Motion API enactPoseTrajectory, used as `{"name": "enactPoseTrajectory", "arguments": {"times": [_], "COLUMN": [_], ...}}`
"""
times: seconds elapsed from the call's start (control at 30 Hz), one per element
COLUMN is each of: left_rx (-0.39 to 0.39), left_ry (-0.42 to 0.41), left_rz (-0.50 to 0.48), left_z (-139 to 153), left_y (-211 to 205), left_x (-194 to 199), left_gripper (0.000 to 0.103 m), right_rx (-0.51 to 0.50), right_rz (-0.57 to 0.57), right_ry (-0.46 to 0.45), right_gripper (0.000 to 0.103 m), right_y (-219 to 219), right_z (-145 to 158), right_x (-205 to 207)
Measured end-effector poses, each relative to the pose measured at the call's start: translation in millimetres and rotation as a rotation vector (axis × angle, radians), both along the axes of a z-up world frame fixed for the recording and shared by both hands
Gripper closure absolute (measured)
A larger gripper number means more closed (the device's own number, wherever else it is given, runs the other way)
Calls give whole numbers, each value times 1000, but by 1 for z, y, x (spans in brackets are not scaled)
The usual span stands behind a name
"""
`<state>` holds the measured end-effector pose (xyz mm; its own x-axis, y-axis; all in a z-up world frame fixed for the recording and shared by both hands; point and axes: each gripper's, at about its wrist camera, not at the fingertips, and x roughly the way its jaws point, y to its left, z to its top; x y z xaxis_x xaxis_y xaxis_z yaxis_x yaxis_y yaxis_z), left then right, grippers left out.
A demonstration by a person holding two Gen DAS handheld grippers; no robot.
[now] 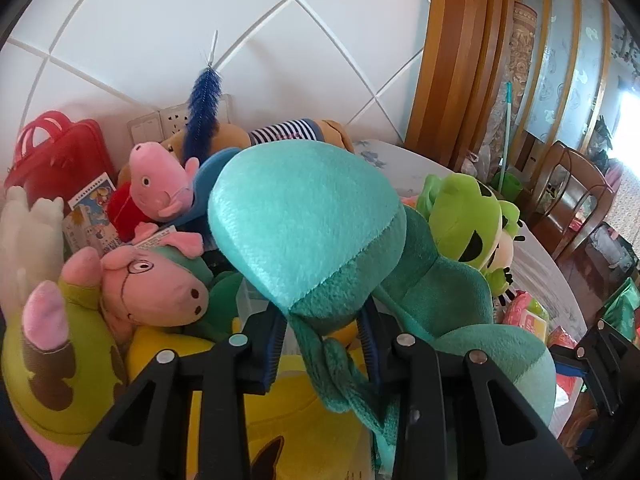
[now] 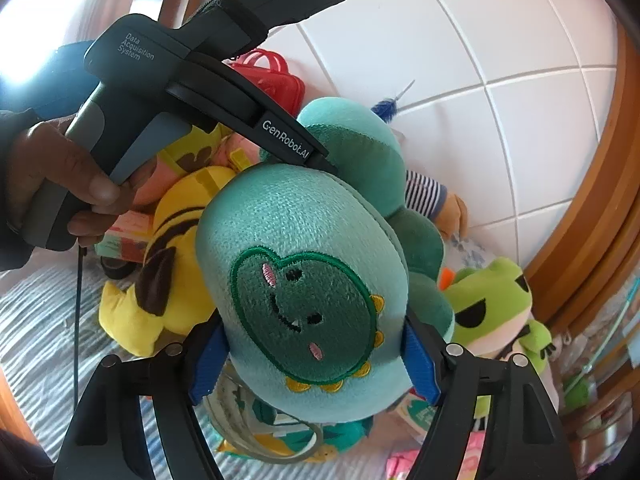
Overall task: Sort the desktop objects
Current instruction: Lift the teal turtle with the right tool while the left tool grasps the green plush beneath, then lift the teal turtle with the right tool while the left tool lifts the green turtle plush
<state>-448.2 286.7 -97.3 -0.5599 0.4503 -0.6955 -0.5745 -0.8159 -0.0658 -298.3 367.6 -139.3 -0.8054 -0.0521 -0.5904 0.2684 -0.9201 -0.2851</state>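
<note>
A teal plush dinosaur (image 1: 304, 216) fills the middle of the left wrist view. My left gripper (image 1: 323, 340) is shut on its thin scarfed neck, blue pads (image 1: 276, 344) pressed in from both sides. In the right wrist view the plush's pale teal head (image 2: 304, 240) carries an embroidered dark green face. My right gripper (image 2: 314, 360) is shut on that head, with one blue pad (image 2: 208, 364) on each side. A hand (image 2: 60, 176) holds the left gripper's handle at upper left, its fingers reaching down behind the plush. The toy hangs above the pile.
Plush toys crowd the table: a pink pig (image 1: 160, 188), a pig with glasses (image 1: 160, 284), green frogs (image 1: 468, 216) (image 2: 492, 300) and a yellow toy (image 2: 176, 240). A red bag (image 1: 60, 156) and a blue brush (image 1: 204, 112) stand by the tiled wall. A wooden chair (image 1: 576, 200) is at the right.
</note>
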Motion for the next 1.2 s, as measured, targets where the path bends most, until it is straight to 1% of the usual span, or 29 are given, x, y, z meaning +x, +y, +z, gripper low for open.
{"name": "enactPoseTrajectory", "arguments": {"times": [0.17, 0.63, 0.83, 0.93, 1.0, 1.1, 1.2], "left_rx": [0, -5, 1, 0, 2, 3, -10], "left_ry": [31, 141, 198, 238, 269, 299, 298], "left_rz": [12, 50, 85, 114, 130, 143, 156], "left_z": [13, 65, 93, 109, 120, 136, 139], "left_y": [-5, -23, -40, -56, -67, -83, -99], "left_x": [11, 60, 86, 101, 111, 124, 130], "left_gripper": [70, 75, 80, 87, 94, 95, 95], "right_rx": [-1, -11, -17, -13, -12, 4, 25], "right_rz": [8, 42, 71, 89, 103, 119, 138], "right_ry": [18, 101, 155, 185, 210, 242, 231], "right_gripper": [28, 28, 28, 28, 28, 32, 34], "right_y": [-10, -18, -31, -42, -50, -67, -89], "right_z": [6, 44, 64, 75, 83, 96, 101], "right_x": [7, 41, 59, 67, 72, 76, 76]}}
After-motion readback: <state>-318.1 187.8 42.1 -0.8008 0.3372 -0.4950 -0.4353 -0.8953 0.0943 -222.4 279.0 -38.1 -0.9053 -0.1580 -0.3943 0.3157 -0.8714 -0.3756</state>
